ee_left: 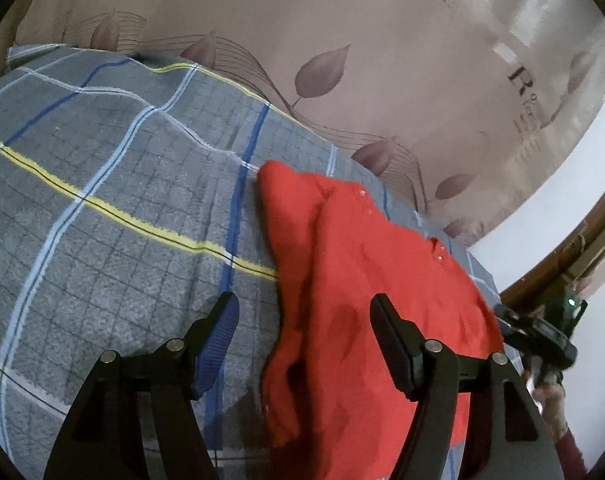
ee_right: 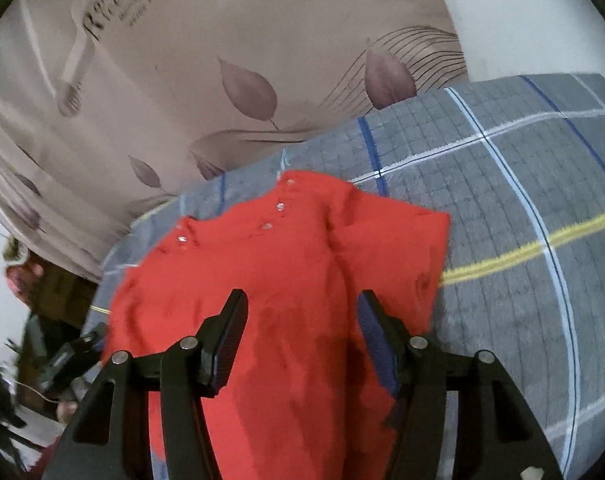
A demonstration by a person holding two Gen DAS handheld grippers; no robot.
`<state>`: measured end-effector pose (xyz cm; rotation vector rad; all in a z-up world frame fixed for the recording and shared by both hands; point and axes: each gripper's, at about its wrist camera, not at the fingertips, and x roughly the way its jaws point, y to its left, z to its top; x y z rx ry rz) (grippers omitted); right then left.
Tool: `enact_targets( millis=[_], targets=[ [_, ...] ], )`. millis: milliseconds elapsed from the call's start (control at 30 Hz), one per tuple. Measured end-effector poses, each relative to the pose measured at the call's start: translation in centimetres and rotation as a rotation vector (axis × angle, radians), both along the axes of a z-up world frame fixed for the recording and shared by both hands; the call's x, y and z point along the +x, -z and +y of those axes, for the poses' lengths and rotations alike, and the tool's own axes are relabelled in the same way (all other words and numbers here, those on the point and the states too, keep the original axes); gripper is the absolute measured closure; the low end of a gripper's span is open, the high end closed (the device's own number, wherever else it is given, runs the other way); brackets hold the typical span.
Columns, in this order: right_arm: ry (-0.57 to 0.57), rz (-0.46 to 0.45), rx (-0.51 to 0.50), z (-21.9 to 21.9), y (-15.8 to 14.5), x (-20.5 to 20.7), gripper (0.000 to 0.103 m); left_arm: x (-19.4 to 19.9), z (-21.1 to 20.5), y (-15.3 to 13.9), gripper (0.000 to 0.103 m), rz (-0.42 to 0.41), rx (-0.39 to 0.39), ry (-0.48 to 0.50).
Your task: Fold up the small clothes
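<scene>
Nearest the left wrist lens, left gripper (ee_left: pixel 304 316) jaws stand apart with nothing clamped; one blue-ribbed pad (ee_left: pixel 218 336) hangs over bare blanket, the other black finger over the shirt's near edge. Right gripper (ee_right: pixel 302 316) likewise parted and holding nothing, both fingers above the shirt's lower part, which shows darker patches between them. Red shirt (ee_right: pixel 286 264) lies crumpled on a grey checked blanket (ee_left: pixel 102 208) with blue, pale and yellow stripes; a row of small clear buttons (ee_right: pixel 280 206) runs up its far side, one corner folded over toward the yellow stripe. From the left view the shirt (ee_left: pixel 366 264) sits near the blanket's right edge, with the other gripper's body just past it. Beyond, a beige curtain (ee_left: pixel 302 40) printed with leaves and lettering.
</scene>
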<state>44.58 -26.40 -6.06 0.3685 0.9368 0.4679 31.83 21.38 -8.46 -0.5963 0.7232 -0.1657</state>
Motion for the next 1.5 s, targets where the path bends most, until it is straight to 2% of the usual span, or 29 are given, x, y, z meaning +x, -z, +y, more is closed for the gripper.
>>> enact_targets(
  millis=[67,100,267,333,467,567,633,700,767,833,1000,1067,1100,1133,1200,1367,1400,1500],
  targets=[
    [0.001,0.001,-0.047,0.5,0.6,0.4,0.076,-0.2,-0.4,-0.3,0.034,-0.025,0.019,0.011],
    [0.008,0.016,-0.078,0.8,1.1,0.7,0.097,-0.3,-0.6,-0.4,0.034,-0.029,0.032,0.016],
    [0.071,-0.004,-0.101,0.2,1.3,0.5,0.099,-0.4,-1.6,-0.8,0.035,-0.04,0.078,0.043],
    [0.07,0.0,-0.045,-0.5,1.4,0.7,0.099,-0.2,-1.6,-0.6,0.035,-0.026,0.072,0.041],
    [0.084,0.023,-0.009,-1.2,1.8,0.9,0.099,0.0,-1.2,-0.2,0.035,-0.005,0.052,0.017],
    [0.088,0.05,0.142,-3.0,2.4,0.7,0.095,-0.1,-1.0,-0.1,0.035,0.003,0.05,-0.002],
    [0.151,0.055,0.306,-5.7,2.8,-0.1,0.085,0.0,-0.9,0.0,0.035,0.01,0.048,-0.005],
    [0.216,0.021,0.389,-8.3,2.8,-1.9,0.082,-0.1,-0.9,0.0,0.035,0.011,0.052,-0.009],
    [0.215,-0.014,0.364,-8.9,2.0,-3.7,0.082,-0.2,-1.2,-0.2,0.035,0.015,0.072,-0.011],
    [0.165,-0.051,0.283,-7.9,0.9,-5.4,0.082,-0.1,-1.8,-0.4,0.034,0.019,0.102,-0.005],
    [0.021,-0.083,-0.074,-2.3,-0.3,-8.3,0.081,0.0,-4.3,-1.2,0.032,0.019,0.236,0.05],
    [0.009,-0.084,-0.139,-1.2,-0.1,-8.4,0.081,-0.1,-4.6,-1.3,0.03,0.013,0.255,0.066],
    [0.008,-0.082,-0.143,-1.2,0.2,-8.4,0.083,-0.1,-4.6,-1.4,0.027,0.012,0.258,0.067],
    [0.014,-0.073,-0.157,-1.0,0.5,-8.2,0.095,-0.1,-4.5,-1.4,0.025,0.014,0.261,0.06],
    [0.035,-0.054,-0.164,-1.2,0.8,-8.1,0.098,0.0,-4.2,-1.2,0.024,0.016,0.247,0.05],
    [0.132,0.008,-0.036,-4.4,1.8,-7.6,0.099,-0.3,-3.3,-0.8,0.024,0.017,0.208,0.025],
    [0.104,0.011,-0.016,-4.5,1.8,-7.7,0.099,-0.3,-3.3,-0.8,0.024,0.015,0.208,0.025],
    [0.058,-0.001,-0.044,-3.5,1.2,-7.8,0.092,-0.3,-3.6,-0.8,0.024,0.015,0.217,0.032]
  ],
)
